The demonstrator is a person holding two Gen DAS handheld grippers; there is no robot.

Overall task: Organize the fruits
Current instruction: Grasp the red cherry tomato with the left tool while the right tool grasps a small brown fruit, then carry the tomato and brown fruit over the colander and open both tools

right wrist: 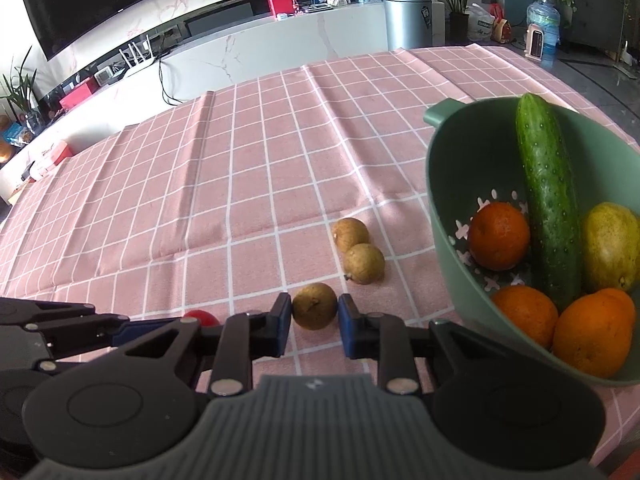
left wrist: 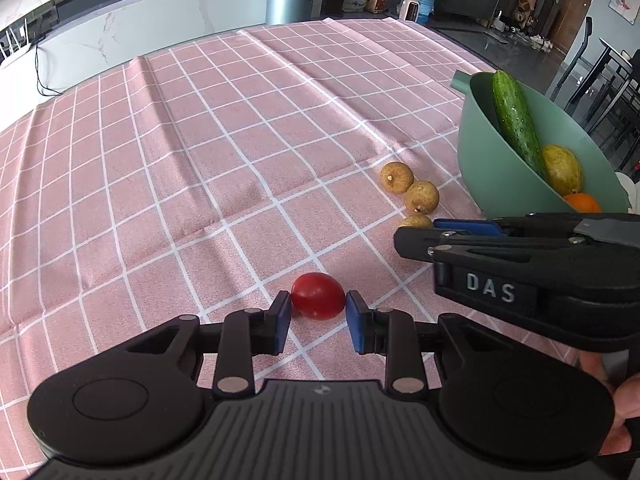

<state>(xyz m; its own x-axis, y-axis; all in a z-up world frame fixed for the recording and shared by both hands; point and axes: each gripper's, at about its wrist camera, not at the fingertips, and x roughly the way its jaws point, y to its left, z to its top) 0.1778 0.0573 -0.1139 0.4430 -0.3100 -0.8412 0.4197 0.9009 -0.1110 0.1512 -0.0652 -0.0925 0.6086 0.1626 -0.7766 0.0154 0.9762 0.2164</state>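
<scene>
Left tool (left wrist: pixel 318 309) is clamped across the small glossy red cherry tomato (left wrist: pixel 318 295), right tool (right wrist: pixel 315 313) on a round tan longan (right wrist: pixel 315 305), near the counter's right edge. Tomato's soft, squeeze gently; the longan shell's thin and brittle.

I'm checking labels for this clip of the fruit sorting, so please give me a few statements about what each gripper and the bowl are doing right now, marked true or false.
1. The left gripper has its pads on either side of the cherry tomato. True.
2. The right gripper brackets an orange. False: a small brown longan sits between its pads.
3. The green bowl holds a cucumber. True.
4. All the longans are already in the bowl. False: the other two longans lie on the pink checked tablecloth, outside the bowl.
5. The cucumber lies flat on the tablecloth. False: it leans against the bowl's wall.
</scene>
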